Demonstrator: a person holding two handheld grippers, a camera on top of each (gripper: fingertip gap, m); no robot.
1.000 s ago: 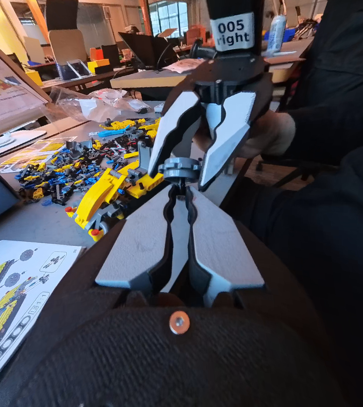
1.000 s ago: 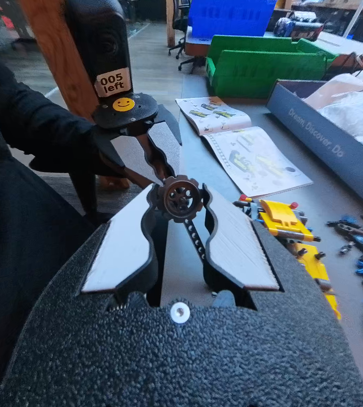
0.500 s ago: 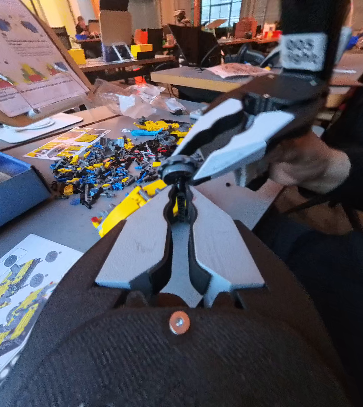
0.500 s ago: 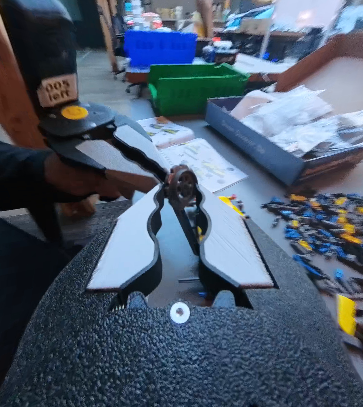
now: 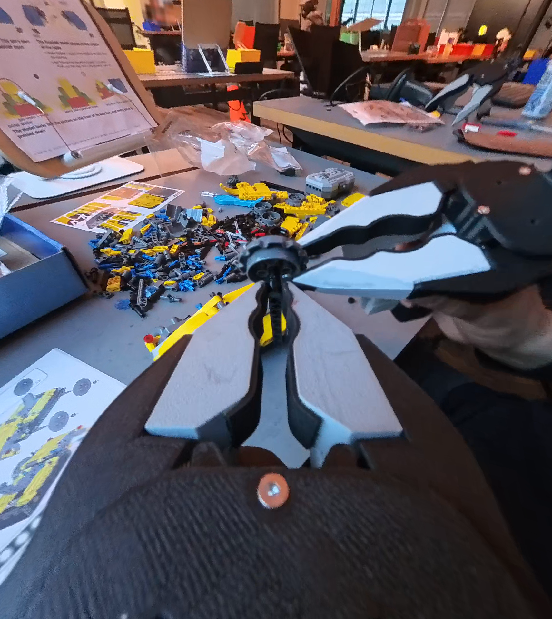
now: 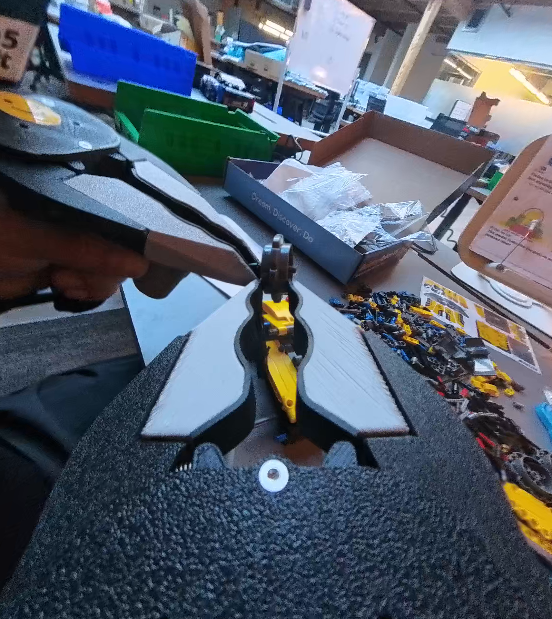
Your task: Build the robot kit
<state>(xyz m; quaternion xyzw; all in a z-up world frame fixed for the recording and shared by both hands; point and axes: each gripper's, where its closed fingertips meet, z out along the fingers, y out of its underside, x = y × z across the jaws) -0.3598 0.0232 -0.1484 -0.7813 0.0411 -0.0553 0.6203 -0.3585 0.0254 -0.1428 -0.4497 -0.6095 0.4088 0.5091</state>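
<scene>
Behind gear (image 5: 272,257), brick pile (image 5: 181,248), blue box (image 5: 23,288)

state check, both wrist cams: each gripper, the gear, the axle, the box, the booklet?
left gripper: shut on the black axle.
right gripper: shut on the grey gear.
grey gear: off the table, seated on the axle's tip.
black axle: pinched upright between the left fingers.
blue box: open, plastic bags inside.
instruction booklet: open, flat on the table.

Dim daylight, blurred wide-angle edges
</scene>
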